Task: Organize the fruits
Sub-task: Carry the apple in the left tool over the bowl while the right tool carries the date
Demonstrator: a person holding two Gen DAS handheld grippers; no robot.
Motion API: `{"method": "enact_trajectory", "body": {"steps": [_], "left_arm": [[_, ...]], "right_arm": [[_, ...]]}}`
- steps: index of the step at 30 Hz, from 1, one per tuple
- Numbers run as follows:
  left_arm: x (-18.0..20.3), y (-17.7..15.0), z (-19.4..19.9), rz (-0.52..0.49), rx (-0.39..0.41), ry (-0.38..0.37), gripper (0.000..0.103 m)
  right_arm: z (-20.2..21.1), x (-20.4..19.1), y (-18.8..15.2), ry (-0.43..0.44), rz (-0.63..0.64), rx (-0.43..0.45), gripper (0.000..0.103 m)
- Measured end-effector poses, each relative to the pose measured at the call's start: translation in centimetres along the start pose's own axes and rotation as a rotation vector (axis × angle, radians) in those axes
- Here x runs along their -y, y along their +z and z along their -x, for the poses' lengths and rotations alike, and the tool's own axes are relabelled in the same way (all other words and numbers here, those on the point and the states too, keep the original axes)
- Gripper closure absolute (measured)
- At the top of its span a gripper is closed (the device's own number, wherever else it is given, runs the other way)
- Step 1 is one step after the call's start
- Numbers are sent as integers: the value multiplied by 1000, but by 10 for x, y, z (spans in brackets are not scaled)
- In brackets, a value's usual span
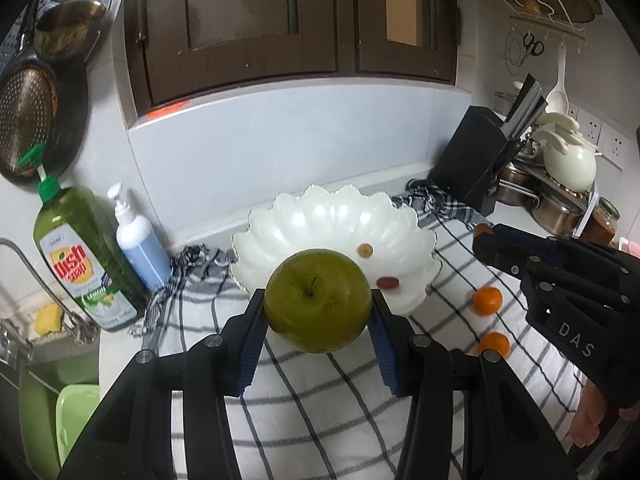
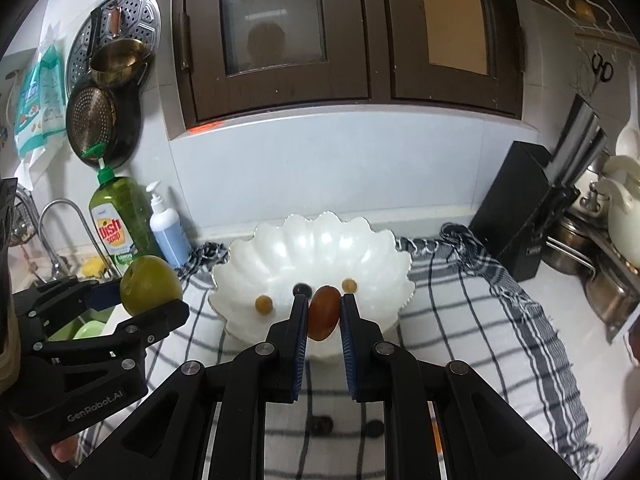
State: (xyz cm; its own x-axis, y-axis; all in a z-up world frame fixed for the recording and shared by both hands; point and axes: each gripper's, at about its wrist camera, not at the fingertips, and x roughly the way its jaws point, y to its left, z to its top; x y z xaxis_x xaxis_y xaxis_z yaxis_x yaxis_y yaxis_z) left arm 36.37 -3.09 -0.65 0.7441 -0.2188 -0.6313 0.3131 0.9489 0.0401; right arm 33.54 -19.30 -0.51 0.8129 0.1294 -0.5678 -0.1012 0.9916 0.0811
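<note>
Cupboard (image 1: pixel 288 20) – dark brown, two glazed doors, on the wall above the table; the table (image 1: pixel 508 210) shows pale at the back, beside a black knife block (image 1: pixel 472 160).

Cloth (image 1: pixel 320 400) – white with dark stripes, fringed edges, spread over the table; it carries the bowl and the loose fruit.

Bowl (image 2: pixel 320 248) – white, scalloped rim, standing on the cloth toward the wall; in the right wrist view it holds two yellowish grapes (image 2: pixel 264 303) and one dark grape (image 2: pixel 302 289).

Left gripper (image 1: pixel 318 308) – black with blue pads, clamped on the green apple (image 1: pixel 318 300); the apple is held clear of the cloth, stem toward the camera, just in front of the near rim of the bowl, and left of the bowl in the right wrist view.

Right gripper (image 2: pixel 324 312) – same make, closed on a reddish-brown oval fruit (image 2: pixel 323 312); the fruit sits upright between the pads, over the near edge of the bowl.

Dish soap bottle (image 1: pixel 82 256) – green, upright at the left end of the table by the sink; a white and blue pump bottle (image 1: pixel 138 244) stands just beside it.

Small oranges (image 1: pixel 487 300) – two, lying on the cloth to the right of the bowl, near each other but apart.

Dark small fruits (image 2: pixel 322 424) – two, on the cloth beneath the right gripper; blurred, kind not clear.
</note>
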Motion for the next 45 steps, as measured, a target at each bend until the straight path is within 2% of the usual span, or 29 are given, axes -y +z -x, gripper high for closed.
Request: {"method": "enact_trajectory", "body": {"steps": [10,25,34,45], "left_arm": [[-12,29,-21,3,-5,17,55],[-26,64,-79,14,-75,27,55],[-30,76,-121,32,-150,35,55],[-36,76,-182,53,-287,42,55]], "right_arm": [[-33,4,26,-31,32,-25,85],[-94,13,52,-35,58,-119,85],[-134,22,56,-40,56,-204,85],[-177,29,57,-43,56,-311,85]]}}
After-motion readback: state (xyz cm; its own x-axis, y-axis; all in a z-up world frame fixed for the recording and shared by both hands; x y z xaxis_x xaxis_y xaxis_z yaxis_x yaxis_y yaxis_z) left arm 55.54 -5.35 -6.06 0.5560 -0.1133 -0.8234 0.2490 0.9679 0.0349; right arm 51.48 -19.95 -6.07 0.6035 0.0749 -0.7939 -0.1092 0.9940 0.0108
